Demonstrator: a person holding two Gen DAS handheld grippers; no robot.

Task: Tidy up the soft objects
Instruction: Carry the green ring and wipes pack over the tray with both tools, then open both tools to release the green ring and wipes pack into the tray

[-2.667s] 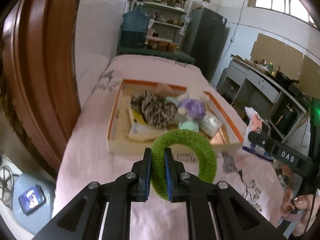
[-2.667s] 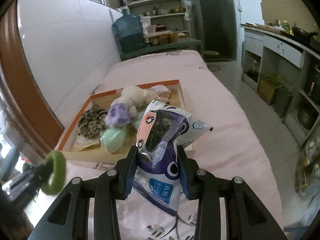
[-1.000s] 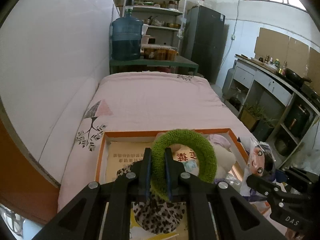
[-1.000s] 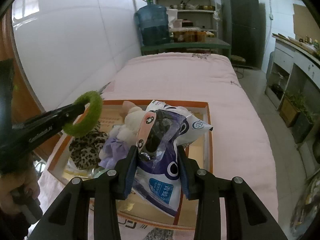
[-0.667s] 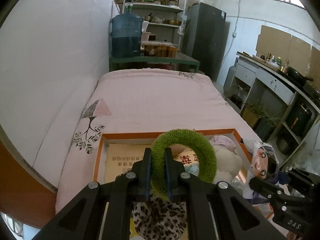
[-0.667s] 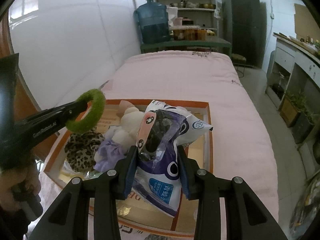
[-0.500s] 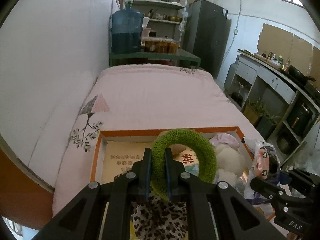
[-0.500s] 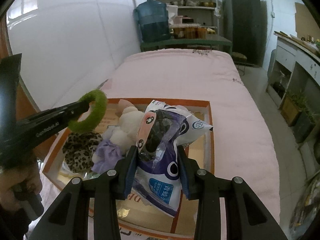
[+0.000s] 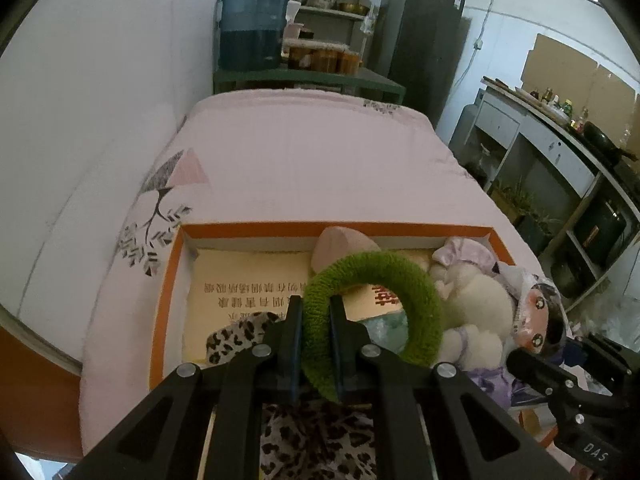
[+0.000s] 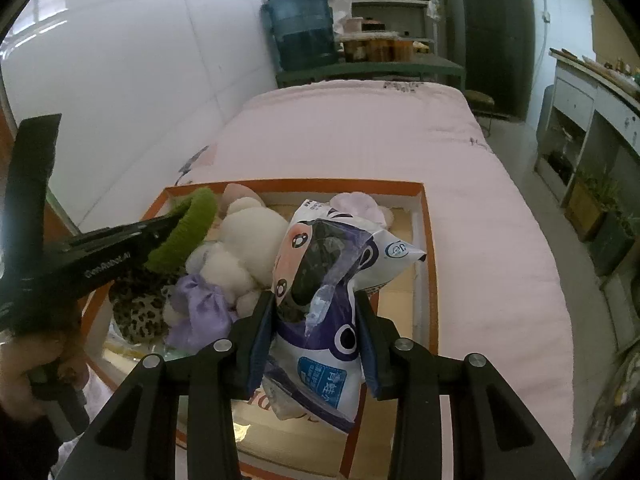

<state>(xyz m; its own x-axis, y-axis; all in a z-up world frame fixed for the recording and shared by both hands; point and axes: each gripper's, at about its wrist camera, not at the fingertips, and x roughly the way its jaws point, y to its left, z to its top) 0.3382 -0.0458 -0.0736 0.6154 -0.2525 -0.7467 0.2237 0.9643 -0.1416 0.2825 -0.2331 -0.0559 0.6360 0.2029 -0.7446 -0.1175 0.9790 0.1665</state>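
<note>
Overhead, both grippers hang above an orange-rimmed cardboard box (image 10: 430,240) lying on a pink-covered bed (image 10: 360,136). The left gripper (image 9: 316,312) is clamped tight on the near side of a fuzzy green ring (image 9: 420,296), which stands upright over the box's middle. The right gripper (image 10: 316,312) squeezes a crinkly plastic bag printed with a cartoon face (image 10: 332,276), held upright above the box's near right part; its pads press into the bag's sides. Inside the box lie a white plush toy with a purple bow (image 10: 240,256), a leopard-print soft item (image 10: 140,312) toward the near left corner, and a pale pink piece (image 9: 340,244) against the far edge. A hand (image 10: 24,364) grips the left tool's handle.
</note>
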